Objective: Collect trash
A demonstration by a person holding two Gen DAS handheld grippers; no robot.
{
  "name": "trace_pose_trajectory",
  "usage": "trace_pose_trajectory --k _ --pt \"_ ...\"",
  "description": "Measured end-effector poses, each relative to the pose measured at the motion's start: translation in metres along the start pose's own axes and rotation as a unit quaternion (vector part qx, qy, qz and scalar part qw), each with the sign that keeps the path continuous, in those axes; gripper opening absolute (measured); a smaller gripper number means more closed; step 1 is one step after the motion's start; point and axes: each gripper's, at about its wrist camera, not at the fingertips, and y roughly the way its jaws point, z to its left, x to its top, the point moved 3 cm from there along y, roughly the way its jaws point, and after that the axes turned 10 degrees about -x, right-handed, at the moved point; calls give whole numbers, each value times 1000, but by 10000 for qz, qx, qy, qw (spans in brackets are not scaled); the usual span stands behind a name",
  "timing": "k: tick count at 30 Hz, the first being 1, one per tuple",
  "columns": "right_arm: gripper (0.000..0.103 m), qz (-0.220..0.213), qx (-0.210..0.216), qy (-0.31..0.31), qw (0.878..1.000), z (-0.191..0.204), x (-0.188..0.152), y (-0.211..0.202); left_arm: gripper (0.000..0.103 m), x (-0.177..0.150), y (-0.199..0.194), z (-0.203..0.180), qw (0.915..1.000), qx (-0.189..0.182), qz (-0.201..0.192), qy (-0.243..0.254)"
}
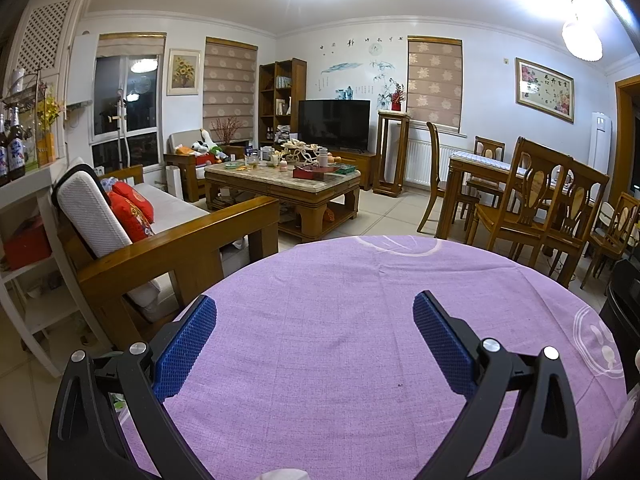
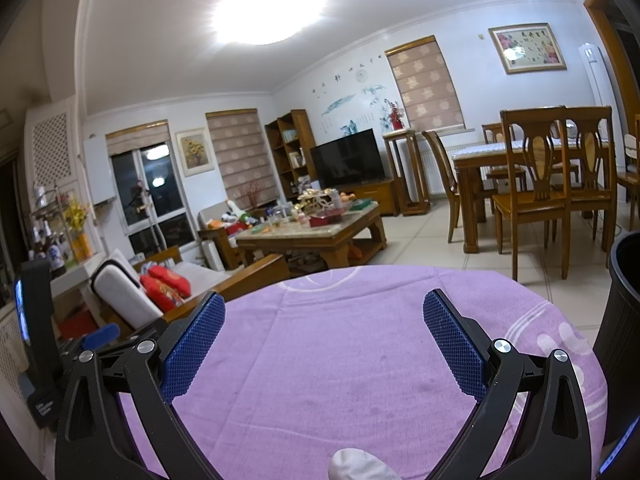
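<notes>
**Two grippers over a purple-clothed table, living room beyond**

Left wrist view
- Left gripper (image 1: 314, 312): 1. Two black fingers with blue textured pads (image 1: 186, 346), spread wide, nothing between them. It hangs low above the table, aimed across it toward the room.
- Table with purple cloth (image 1: 340, 300): 1, bare between and ahead of the fingers.
- White crumpled item (image 1: 280, 475): 1, only a sliver at the bottom edge, on the cloth under the gripper; too little shows to say what it is.
- Black bin (image 1: 624, 300): 1, at the right edge just beside the table, partly cut off.
- Wooden sofa (image 1: 180, 240): 1, left of the table, with two red cushions (image 1: 132, 210).
- Coffee table (image 1: 284, 184): 1, cluttered, well beyond the purple table.
- Television (image 1: 334, 124): 1, against the far wall.
- Dining table (image 1: 480, 168) with wooden chairs around it, on the right.

Right wrist view
- Right gripper (image 2: 324, 314): 1. Its blue-padded fingers (image 2: 194, 350) stand equally wide apart and empty, held low over the same purple cloth (image 2: 340, 340).
- White crumpled item (image 2: 358, 464): 1, at the bottom centre on the cloth, behind the fingertips, untouched.
- Black bin (image 2: 622, 320): 1, ribbed wall, right edge, close beside the table.
- Part of the other gripper (image 2: 40, 340), black, at the left edge.
</notes>
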Motion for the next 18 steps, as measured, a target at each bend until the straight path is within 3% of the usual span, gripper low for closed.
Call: trace_pose_trajectory --k 18 --pt "98 -3 0 6 10000 -1 4 -1 98 0 -1 0 10000 1 0 0"
